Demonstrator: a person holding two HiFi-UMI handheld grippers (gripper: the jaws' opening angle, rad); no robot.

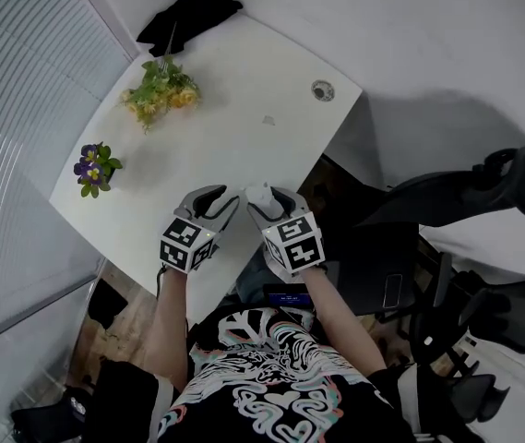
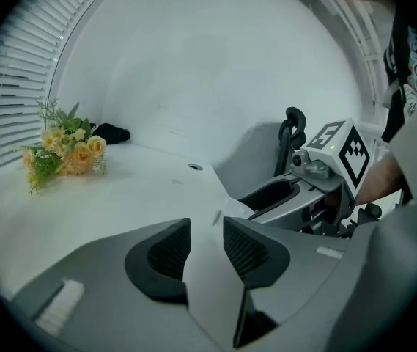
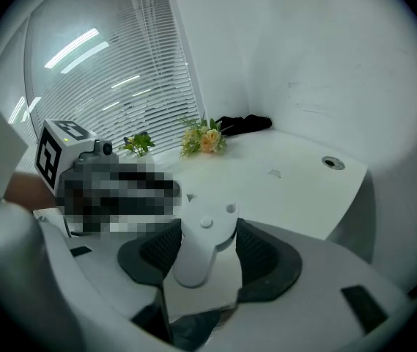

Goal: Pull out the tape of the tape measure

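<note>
The right tool [image 3: 208, 233] squeezes the white tape measure [image 3: 196, 259] over the table [image 3: 296, 189] edge. The left tool [image 2: 207, 235] is open and empty. It may close on nothing, or the tape measure may slip and drop.

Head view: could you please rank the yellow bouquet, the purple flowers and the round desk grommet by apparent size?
1. yellow bouquet, largest
2. purple flowers
3. desk grommet, smallest
All three lie on the same table, so nearness hardly skews this.
</note>
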